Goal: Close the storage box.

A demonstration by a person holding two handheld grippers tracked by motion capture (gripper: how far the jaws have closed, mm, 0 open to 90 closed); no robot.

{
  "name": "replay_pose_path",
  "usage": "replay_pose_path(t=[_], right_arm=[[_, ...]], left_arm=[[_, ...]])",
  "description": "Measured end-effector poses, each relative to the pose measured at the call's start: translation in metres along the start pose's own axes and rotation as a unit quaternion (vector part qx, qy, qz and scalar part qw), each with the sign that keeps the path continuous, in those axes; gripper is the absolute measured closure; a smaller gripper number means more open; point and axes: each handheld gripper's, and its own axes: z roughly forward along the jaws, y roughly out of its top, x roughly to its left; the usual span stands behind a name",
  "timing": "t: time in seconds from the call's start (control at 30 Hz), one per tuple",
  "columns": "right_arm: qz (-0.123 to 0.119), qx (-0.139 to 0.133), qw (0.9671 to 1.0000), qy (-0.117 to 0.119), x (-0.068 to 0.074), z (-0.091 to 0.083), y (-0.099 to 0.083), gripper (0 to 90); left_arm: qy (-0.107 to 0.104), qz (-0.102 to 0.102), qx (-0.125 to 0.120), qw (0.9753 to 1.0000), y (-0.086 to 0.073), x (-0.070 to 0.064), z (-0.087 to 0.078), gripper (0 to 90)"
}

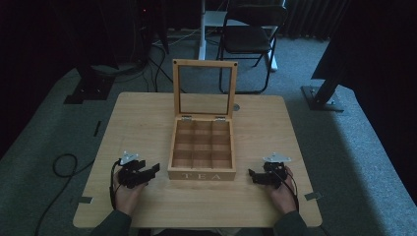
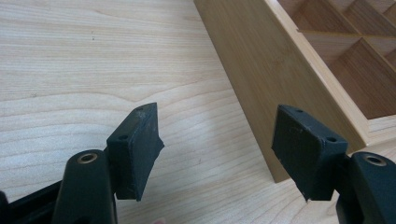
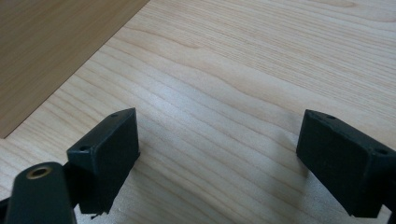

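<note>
Flanking an open wooden tea box [image 1: 201, 147] on a table [image 1: 137, 118], two hand-held grippers rest with nothing between their jaws.

In the high view the box sits at the middle of the table, its glass-paned lid [image 1: 204, 88] standing upright at the back and its compartments (three rows of three) looking bare; the left gripper [image 1: 153, 169] lies just beside the box's front left corner, and the right gripper [image 1: 252, 174] lies near its front right corner, each held by a hand at the near edge. In the left gripper view the jaws stand wide apart over bare tabletop, the box's side wall [image 2: 271, 70] running close past the right-hand jaw without touching it. In the right gripper view the jaws are likewise spread wide above the wood grain, and the box wall [image 3: 46, 42] shows at the upper left, well clear of them.
</note>
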Motion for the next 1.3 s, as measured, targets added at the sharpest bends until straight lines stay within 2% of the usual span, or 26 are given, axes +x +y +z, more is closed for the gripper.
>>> replay_pose_path(t=[0.13,0.67,0.77,0.83,0.93,1.1,1.3], right_arm=[[0.0,0.0,1.0,0.0,0.0,0.0,0.0,12.6],[-0.002,0.0,1.0,0.001,-0.001,0.0,0.0,12.6],[-0.002,0.0,1.0,0.002,-0.001,0.0,0.0,12.7],[-0.002,0.0,1.0,0.002,-0.001,0.0,0.0,12.7],[-0.002,0.0,1.0,0.002,0.0,0.0,0.0,12.7],[-0.003,0.0,1.0,0.002,0.0,0.001,0.001,12.7],[-0.002,0.0,1.0,0.001,0.0,0.002,0.001,12.7]], left_arm=[[-0.001,-0.006,0.002,1.0,-0.001,0.001,0.001,32.3],[-0.004,-0.007,0.003,1.0,0.003,0.001,0.001,32.3],[-0.012,-0.01,0.002,0.9999,0.006,0.002,0.0,32.3],[-0.013,-0.005,0.001,0.9999,0.009,0.001,0.0,32.4],[-0.033,0.0,0.012,0.9994,0.016,0.001,0.0,32.4],[-0.033,0.016,0.014,0.9992,0.023,-0.003,0.001,33.0],[-0.029,0.014,0.009,0.9994,0.032,0.0,0.003,33.0]])
